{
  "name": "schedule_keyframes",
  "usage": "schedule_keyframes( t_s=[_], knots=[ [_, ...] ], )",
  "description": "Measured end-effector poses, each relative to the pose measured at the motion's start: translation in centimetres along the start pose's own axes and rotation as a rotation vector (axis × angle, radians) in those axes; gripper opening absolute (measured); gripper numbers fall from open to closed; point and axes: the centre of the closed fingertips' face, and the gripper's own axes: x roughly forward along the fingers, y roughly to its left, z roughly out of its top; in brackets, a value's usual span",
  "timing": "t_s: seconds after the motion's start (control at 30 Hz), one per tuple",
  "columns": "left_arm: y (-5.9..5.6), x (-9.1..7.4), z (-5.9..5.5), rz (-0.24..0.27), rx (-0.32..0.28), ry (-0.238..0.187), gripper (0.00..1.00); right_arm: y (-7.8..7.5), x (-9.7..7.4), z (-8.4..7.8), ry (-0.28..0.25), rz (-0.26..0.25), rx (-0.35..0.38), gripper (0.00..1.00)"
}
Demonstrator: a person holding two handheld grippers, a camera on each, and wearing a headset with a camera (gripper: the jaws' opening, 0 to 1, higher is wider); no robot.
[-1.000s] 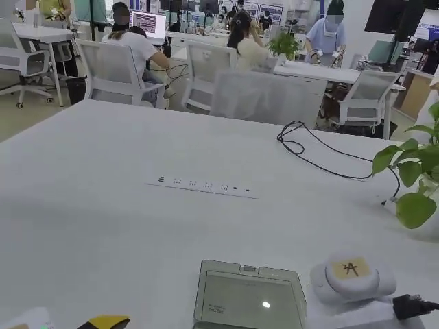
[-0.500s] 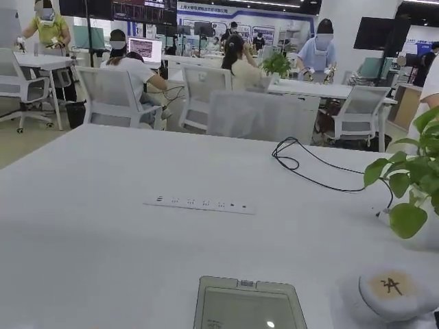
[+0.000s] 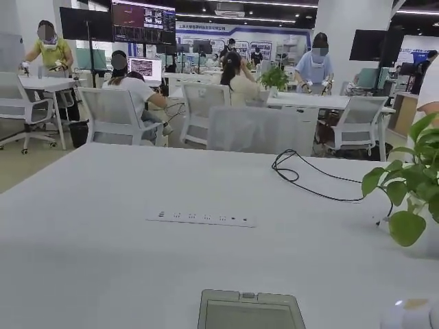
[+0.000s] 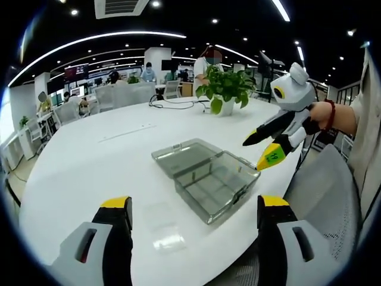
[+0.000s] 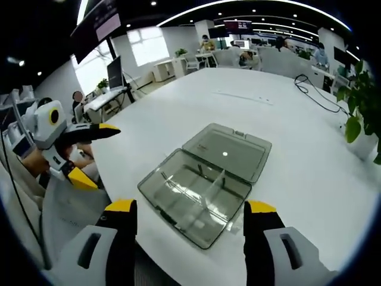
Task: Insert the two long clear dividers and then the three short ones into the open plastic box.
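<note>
As box hugs table edge, left gripper, right gripper gape.

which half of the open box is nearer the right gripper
The deep clear plastic tray half; the flat lid half lies beyond it, farther from the right gripper.

left tool jaws wide apart, right tool likewise, both empty
</note>
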Motion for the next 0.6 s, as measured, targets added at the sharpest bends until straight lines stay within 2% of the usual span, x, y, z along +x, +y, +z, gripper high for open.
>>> schedule_keyframes(
  t_s=[0.33,0.47,0.53,0.6],
  knots=[
    [0.1,-0.3,-0.2,0.023,0.0,0.024,0.85,-0.3,-1.3,-0.1,-0.068,0.009,-0.015,0.78],
    [0.4,0.0,-0.5,0.023,-0.013,0.058,0.81,-0.4,-1.8,0.3,-0.1,0.01,-0.036,0.78],
    [0.7,0.0,-0.6,0.039,-0.009,0.07,0.81,-0.4,-1.9,0.2,-0.108,0.013,-0.039,0.79],
    [1.2,0.1,-0.9,0.054,-0.03,0.091,0.79,-0.3,-2.0,0.3,-0.119,0.015,-0.037,0.79]
  ],
)
